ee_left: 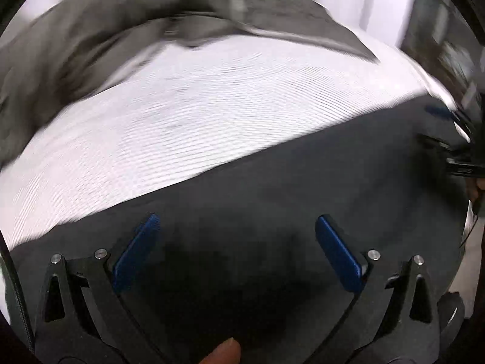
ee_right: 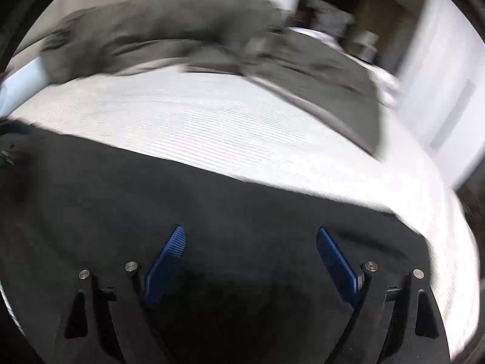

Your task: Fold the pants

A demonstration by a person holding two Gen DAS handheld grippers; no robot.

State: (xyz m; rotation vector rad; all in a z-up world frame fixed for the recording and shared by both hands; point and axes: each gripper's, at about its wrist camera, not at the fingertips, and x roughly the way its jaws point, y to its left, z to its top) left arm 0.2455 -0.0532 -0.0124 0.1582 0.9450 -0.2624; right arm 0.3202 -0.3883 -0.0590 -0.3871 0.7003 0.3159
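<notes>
While both grippers gape, black pants [ee_left: 272, 188] below, white bedsheet [ee_left: 182, 115] beyond

1. Both views are smeared by motion blur, worst across the far grey garment [ee_left: 127, 24].
2. The white bed sheet [ee_right: 212, 127] reads bright.
3. Fisheye edges bend and go black.
4. Deep shadow pools between the sharp blue pads [ee_left: 138, 251].

Left gripper [ee_left: 236, 227] jaws wide apart, right gripper [ee_right: 250, 236] likewise
</notes>
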